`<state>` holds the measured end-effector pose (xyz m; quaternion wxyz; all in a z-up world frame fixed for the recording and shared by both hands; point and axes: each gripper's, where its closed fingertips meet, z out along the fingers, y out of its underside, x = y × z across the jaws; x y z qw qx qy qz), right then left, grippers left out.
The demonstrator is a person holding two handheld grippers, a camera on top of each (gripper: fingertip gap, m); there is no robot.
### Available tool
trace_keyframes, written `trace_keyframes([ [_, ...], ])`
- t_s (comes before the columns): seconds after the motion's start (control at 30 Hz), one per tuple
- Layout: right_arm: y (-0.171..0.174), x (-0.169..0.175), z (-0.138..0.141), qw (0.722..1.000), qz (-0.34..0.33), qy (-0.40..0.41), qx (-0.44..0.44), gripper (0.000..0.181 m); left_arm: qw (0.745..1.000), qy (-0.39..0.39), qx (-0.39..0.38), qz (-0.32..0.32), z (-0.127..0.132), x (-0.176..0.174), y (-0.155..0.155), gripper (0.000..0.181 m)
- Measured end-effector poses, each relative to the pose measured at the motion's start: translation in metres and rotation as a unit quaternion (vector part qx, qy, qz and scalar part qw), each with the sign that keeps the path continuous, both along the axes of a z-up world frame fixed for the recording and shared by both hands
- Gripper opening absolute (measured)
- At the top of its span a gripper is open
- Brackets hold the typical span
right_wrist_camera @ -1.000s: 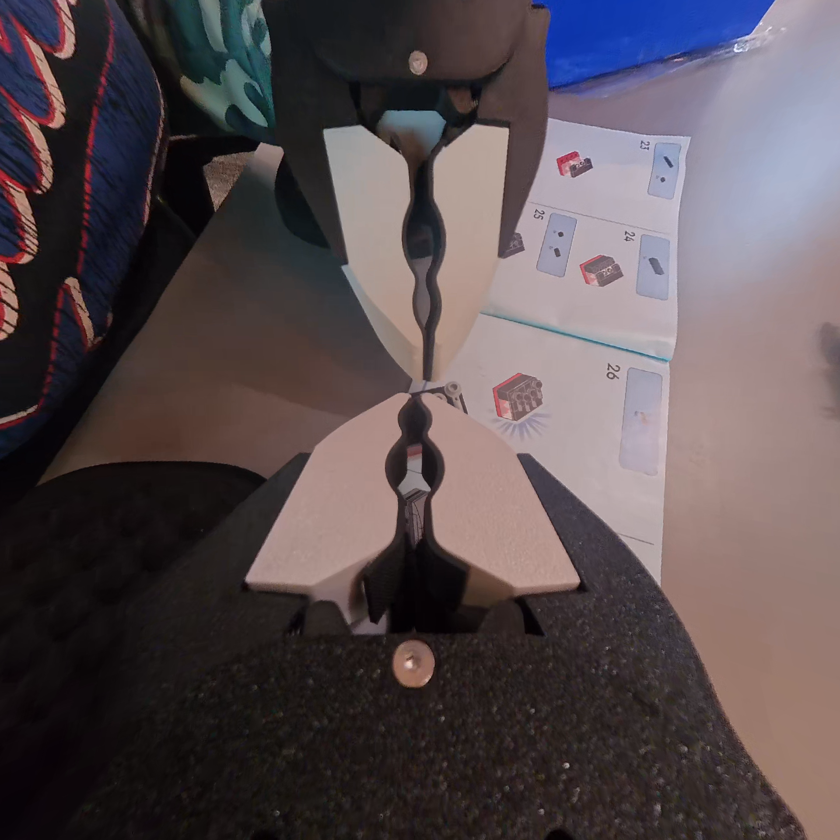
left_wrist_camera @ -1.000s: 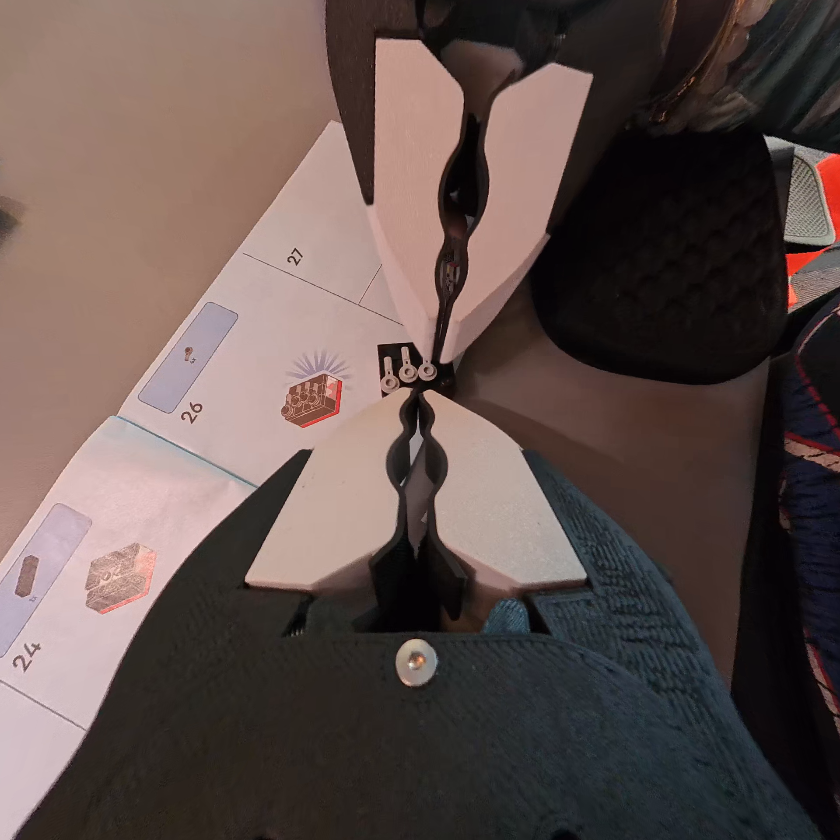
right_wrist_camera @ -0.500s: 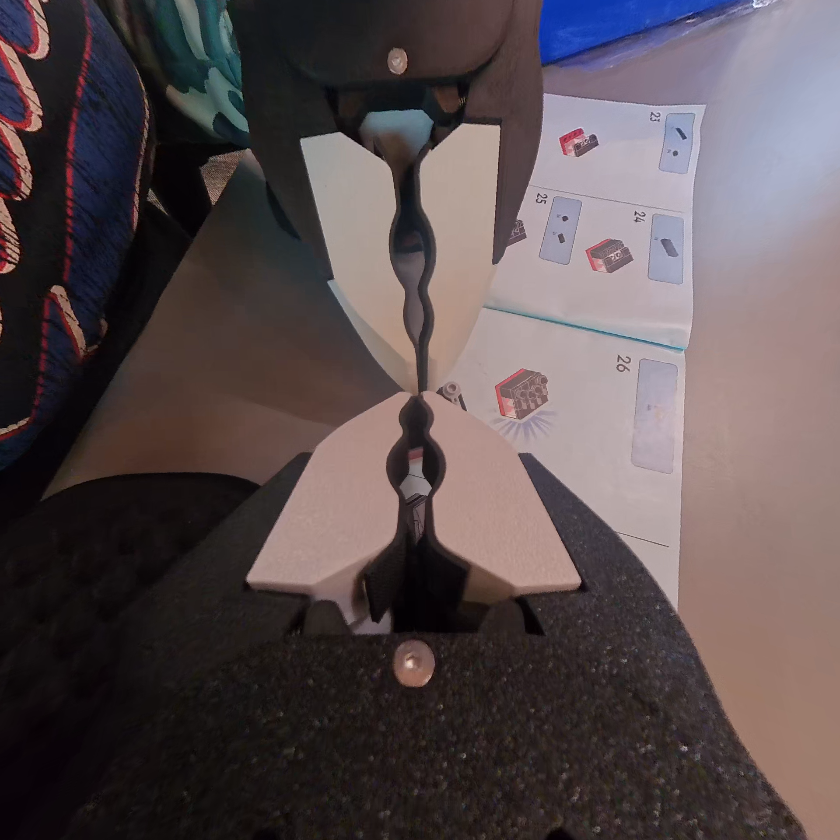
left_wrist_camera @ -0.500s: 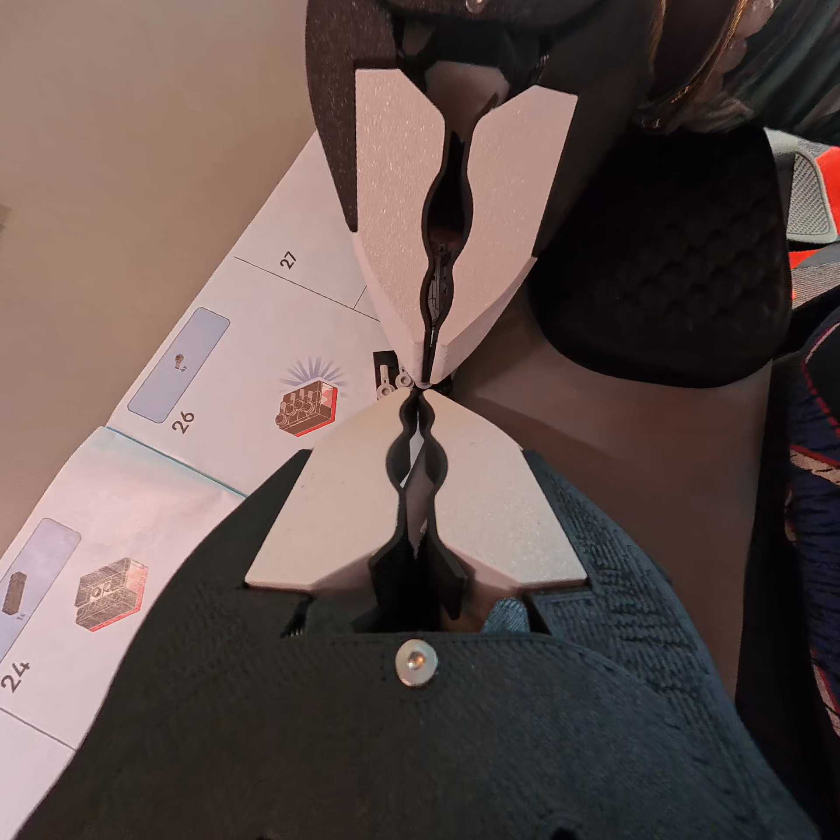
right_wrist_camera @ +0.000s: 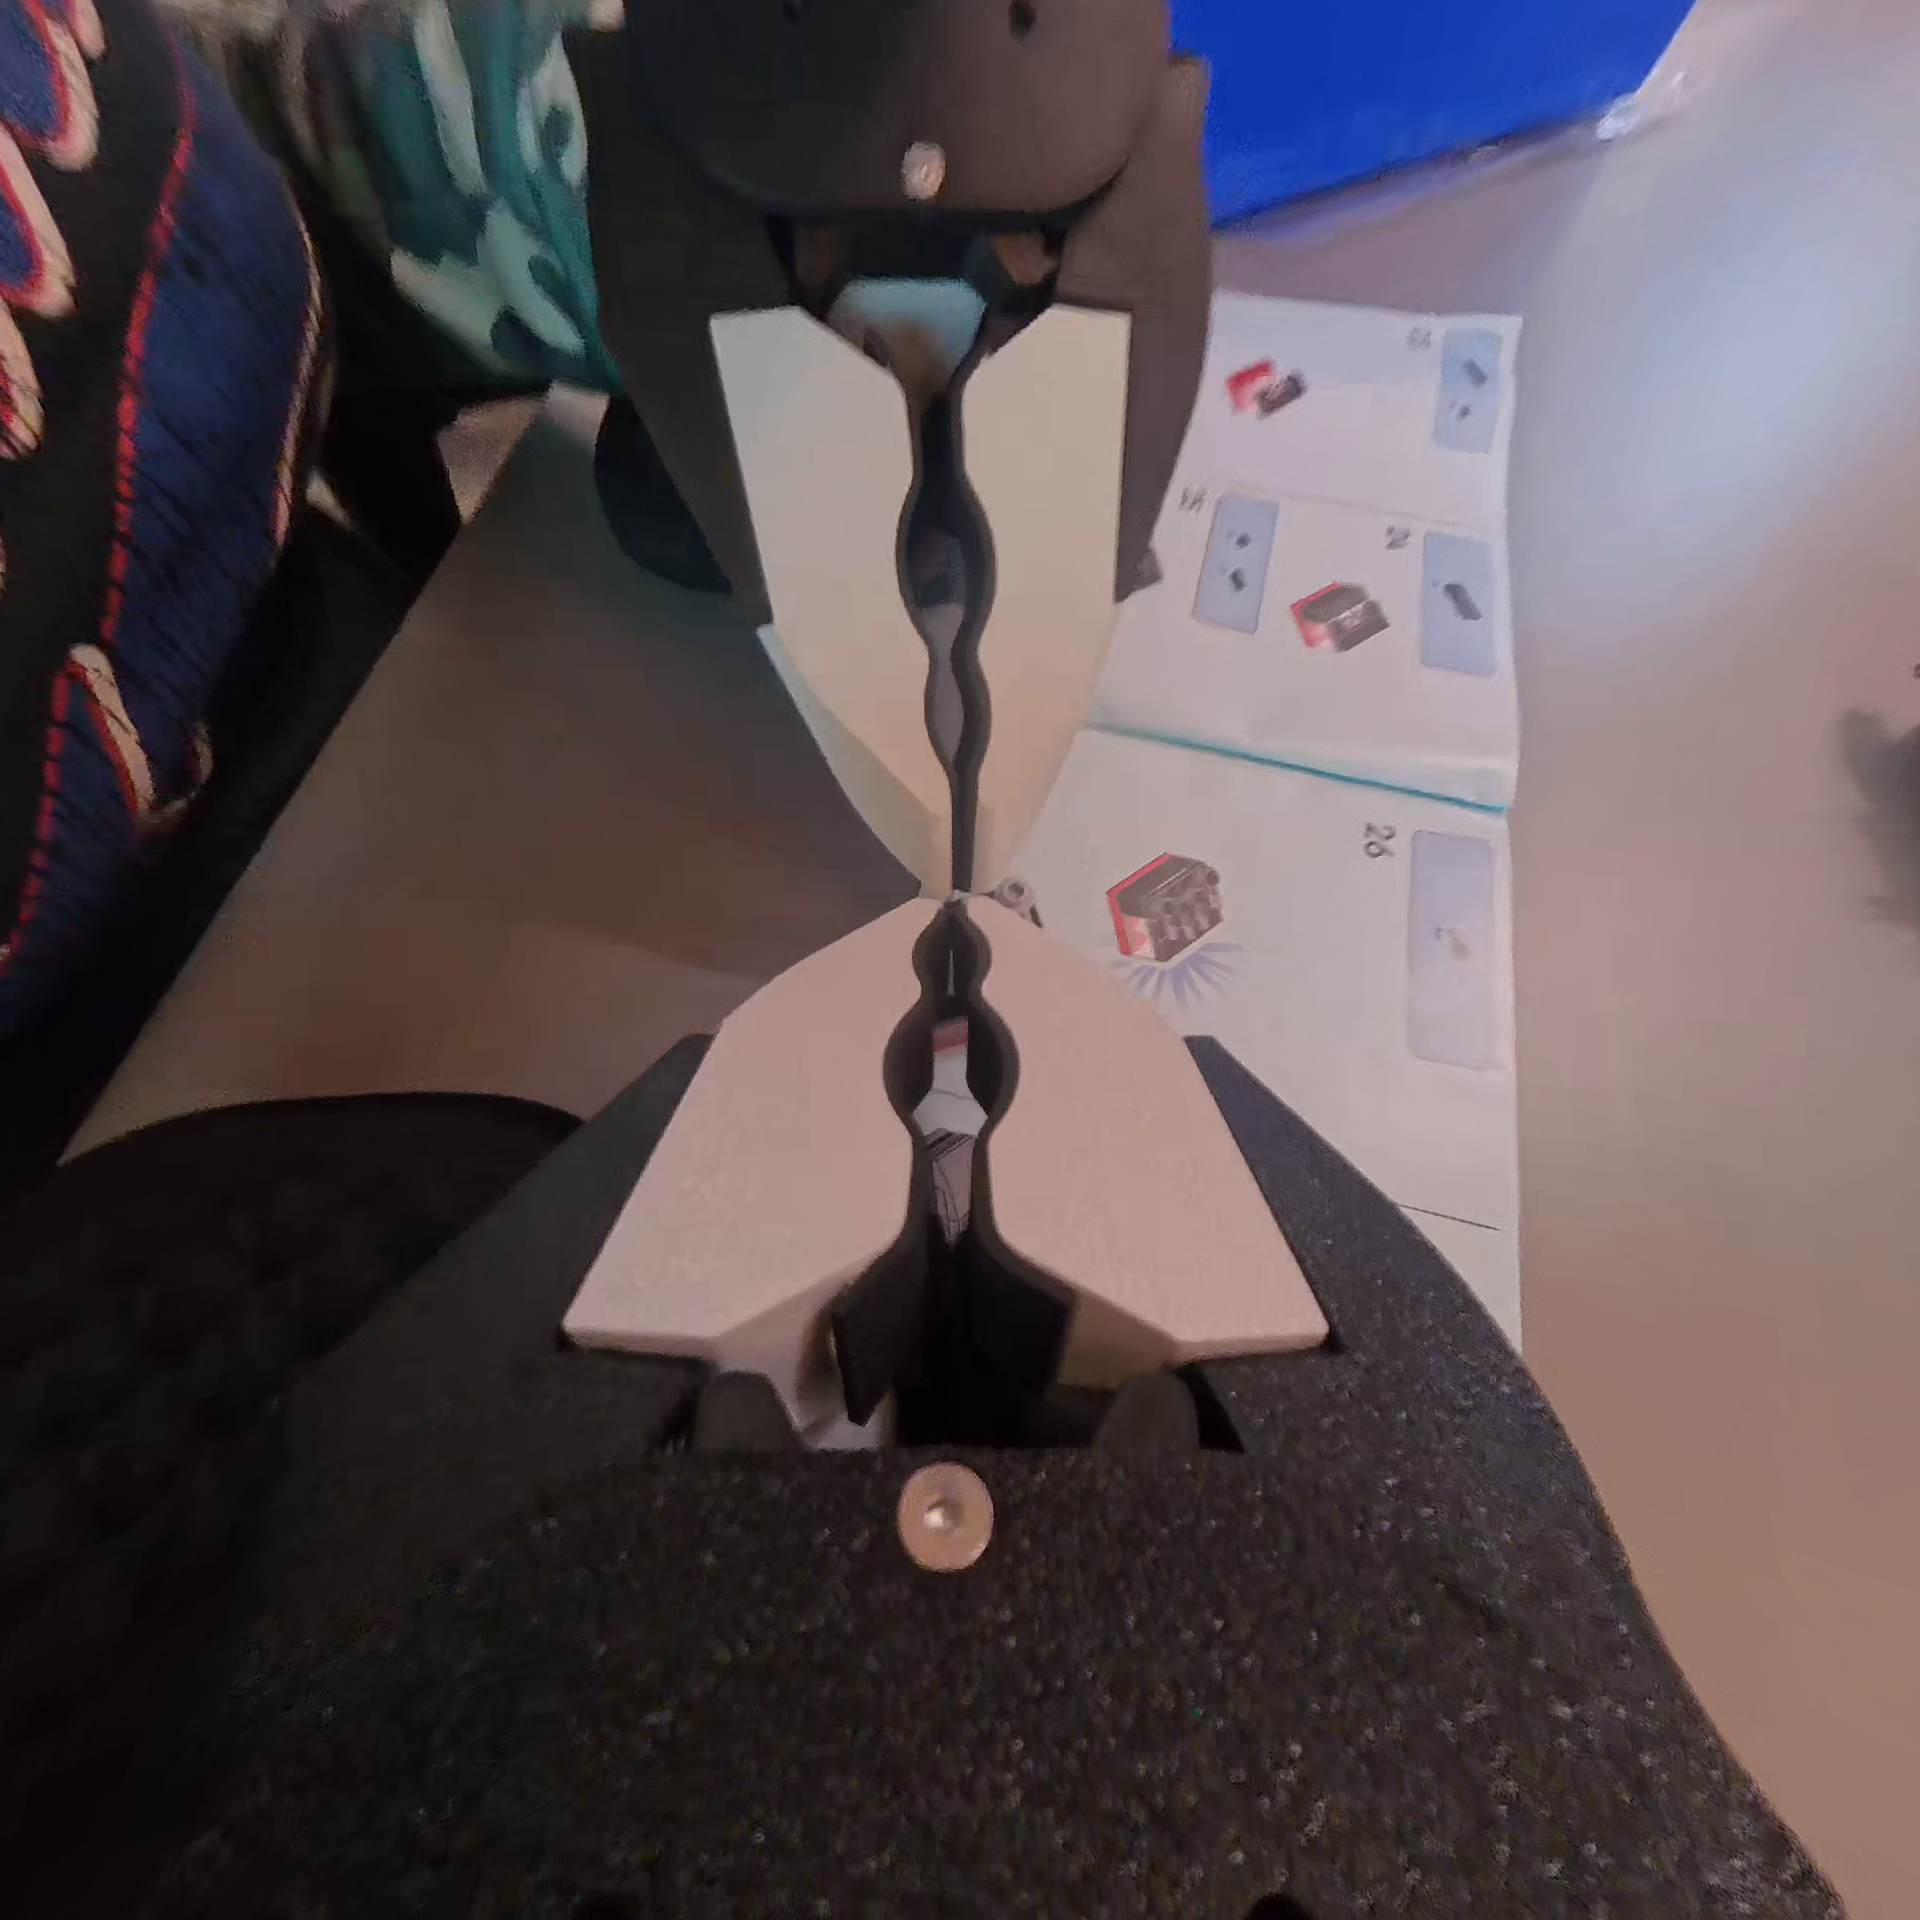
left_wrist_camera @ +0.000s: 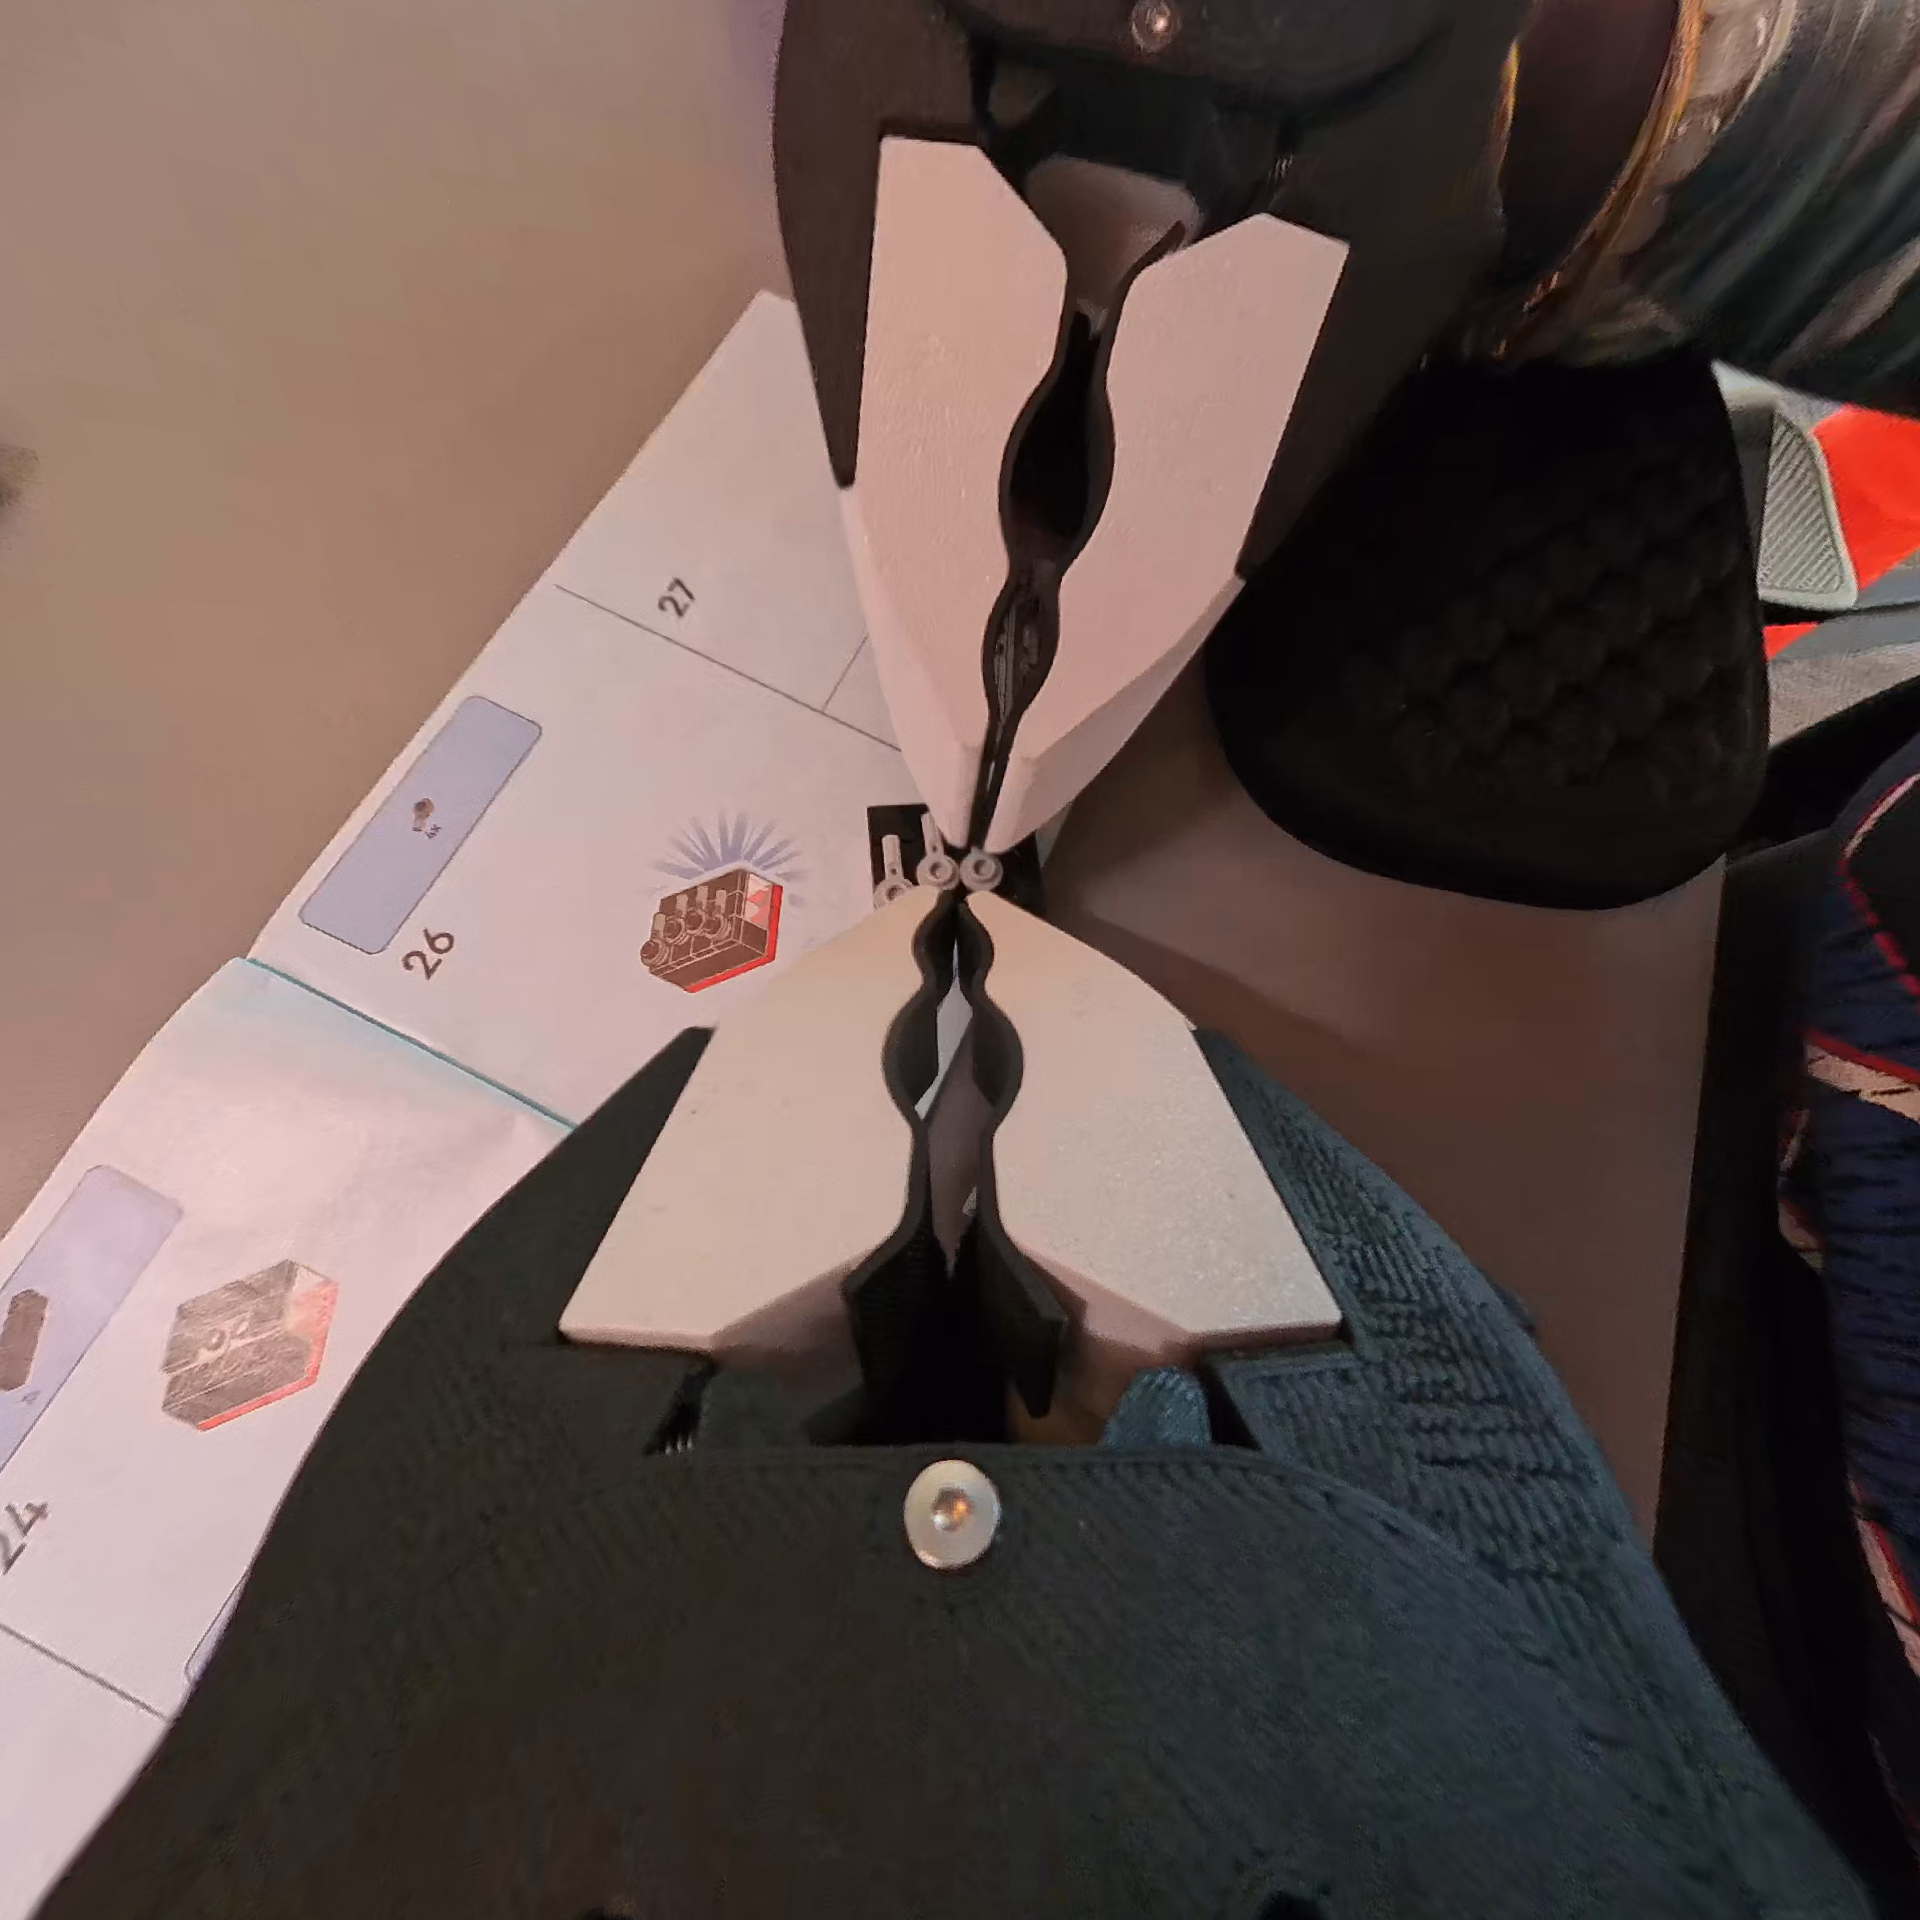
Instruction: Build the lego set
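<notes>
Small black lego assembly with three pale grey round-headed pegs on top sits right where the two gripper tips meet, over the near right edge of the instruction booklet. We cannot tell whether it rests on the page or is held clear of it. In the right wrist view only one grey peg shows, just right of the tips; the rest is hidden.

Progress, as we judge it: the booklet lies open at a step picturing a red-and-black block with a row of pegs. Three pegs appear seated on the assembly. How many remain we cannot say; no loose bricks show in either view. The build looks mid-way, with later steps on the page not yet reached.

Left gripper: fingers pressed together, only the wavy slit between them, tips at the assembly's near edge. Whether they pinch a part is hidden.

Right gripper: comes in from the far side, fingers likewise closed to a thin line, tips touching or just above the rightmost peg. From its own camera, the right gripper meets the left one tip to tip, a pale sliver between them. We read it as pressing or holding a peg, not certain.

Around: tan table; black mesh chair at far right; blue box far behind.
</notes>
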<state>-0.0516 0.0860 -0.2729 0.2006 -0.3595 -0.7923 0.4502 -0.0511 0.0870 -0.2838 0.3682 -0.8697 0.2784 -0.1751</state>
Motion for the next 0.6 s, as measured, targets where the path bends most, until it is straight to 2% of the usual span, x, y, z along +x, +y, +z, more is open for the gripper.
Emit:
trace_keyframes([
  [0.17, 0.005, -0.004, 0.005, 1.000, -0.018, 0.015, 0.001, 0.000, 0.999, -0.018, 0.027, 0.036, 0.009, -0.008, 0.007, 0.000],
  [0.37, 0.002, -0.007, -0.004, 1.000, -0.013, -0.005, 0.009, 0.000, 0.999, 0.010, 0.024, 0.031, 0.004, -0.007, 0.011, 0.000],
  [0.6, 0.004, -0.006, -0.008, 1.000, -0.015, -0.011, 0.019, 0.000, 1.000, -0.003, 0.003, 0.026, 0.001, -0.005, 0.011, 0.000],
])
